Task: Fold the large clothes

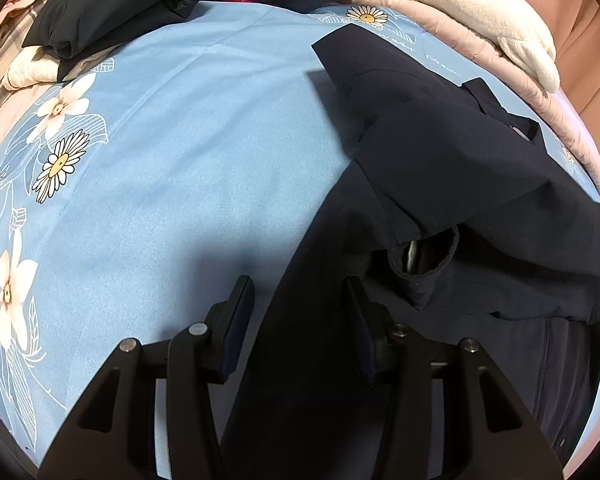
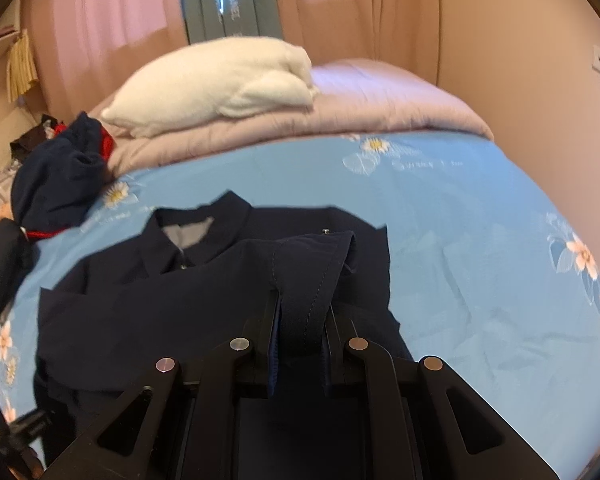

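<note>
A dark navy jacket (image 1: 452,168) lies on a light blue flowered bedsheet (image 1: 188,168). In the left wrist view one sleeve is folded across its body and a cuff opening (image 1: 424,260) shows. My left gripper (image 1: 298,300) is open, its jaws standing either side of the jacket's left edge, not closed on it. In the right wrist view the jacket (image 2: 188,300) lies collar away from me. My right gripper (image 2: 302,312) is shut on a sleeve cuff (image 2: 312,268) and holds it raised over the jacket's body.
A folded pink quilt (image 2: 340,116) with a white pillow (image 2: 216,80) lies at the bed's far end. A heap of dark and red clothes (image 2: 60,172) sits at the far left; it also shows in the left wrist view (image 1: 112,8). Pink curtains (image 2: 112,20) hang behind.
</note>
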The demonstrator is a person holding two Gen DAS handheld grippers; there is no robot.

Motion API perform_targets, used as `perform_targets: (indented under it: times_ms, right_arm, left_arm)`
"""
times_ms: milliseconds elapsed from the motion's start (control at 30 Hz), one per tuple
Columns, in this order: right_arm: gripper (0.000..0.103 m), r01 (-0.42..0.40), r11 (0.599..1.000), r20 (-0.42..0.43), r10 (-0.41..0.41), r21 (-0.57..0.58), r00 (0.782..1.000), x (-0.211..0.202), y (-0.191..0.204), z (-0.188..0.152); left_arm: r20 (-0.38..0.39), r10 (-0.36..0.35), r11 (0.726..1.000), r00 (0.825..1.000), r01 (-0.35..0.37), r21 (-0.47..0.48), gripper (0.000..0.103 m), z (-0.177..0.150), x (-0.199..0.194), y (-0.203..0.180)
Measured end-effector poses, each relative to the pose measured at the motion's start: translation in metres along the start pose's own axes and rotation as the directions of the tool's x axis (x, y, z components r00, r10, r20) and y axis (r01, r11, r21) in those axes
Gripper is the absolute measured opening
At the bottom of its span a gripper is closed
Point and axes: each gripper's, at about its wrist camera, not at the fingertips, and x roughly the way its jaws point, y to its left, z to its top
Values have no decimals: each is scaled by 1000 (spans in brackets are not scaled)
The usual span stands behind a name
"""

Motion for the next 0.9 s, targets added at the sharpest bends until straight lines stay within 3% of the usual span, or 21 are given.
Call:
perform_targets:
  times_ms: [167,267,433,600,800,900]
  right_arm:
    - [16,6,1000,-58,-6,12,998,23,-10,-14]
    - [16,15,1000,-84,-14,13,996,32,-13,-19]
    - [16,26,1000,-118,-26,3,993,47,-19,-29]
    - [16,22,1000,-160,-20,9,987,58,-23,-39]
    - [16,-4,999,-200,12,39,980,66,-31,-47]
    - [16,-19,999,-204,28,46,979,65,-34,-47]
  left_arm:
    - [-4,-14,1000,1000,14,-12,48,0,-3,1]
    - [-15,-46,998,999,46,-35,43,3,-11,2]
    - [63,-88,992,994,93,-80,43,15,-45,-2]
    - [131,-147,988,980,153,-36,43,33,-65,-25]
    - [75,-170,985,983,170,-1,43,49,-30,-49]
    - [74,-116,993,990,115,18,44,51,-11,-54]
